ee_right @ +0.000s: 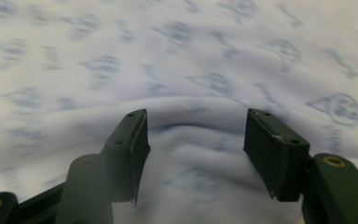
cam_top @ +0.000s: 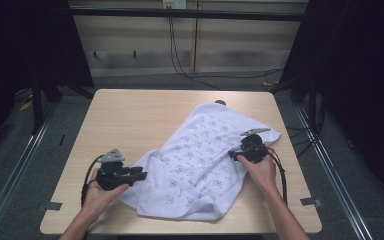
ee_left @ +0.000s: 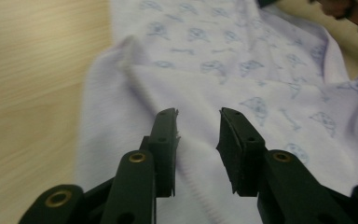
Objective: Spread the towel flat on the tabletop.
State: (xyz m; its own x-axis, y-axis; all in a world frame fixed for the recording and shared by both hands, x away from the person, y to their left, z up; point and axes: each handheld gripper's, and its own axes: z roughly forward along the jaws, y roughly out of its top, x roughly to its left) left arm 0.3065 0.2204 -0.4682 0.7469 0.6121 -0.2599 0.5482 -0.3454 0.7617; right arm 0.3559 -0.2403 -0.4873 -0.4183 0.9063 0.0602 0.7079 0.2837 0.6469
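The white printed cloth [cam_top: 200, 165] lies rumpled across the right half of the wooden table [cam_top: 130, 120] in the high view, with the left gripper [cam_top: 139, 175] at its near-left edge and the right gripper [cam_top: 234, 155] on its right side. In the left gripper view, the jaws stand apart over a hemmed fold, pinching nothing. In the right gripper view, the jaws gape wide above a blurred ridge of cloth.

White cloth [cam_top: 200, 165] with pale blue prints on a light wood table [cam_top: 130, 120]; black tongs [ee_left: 198, 135].
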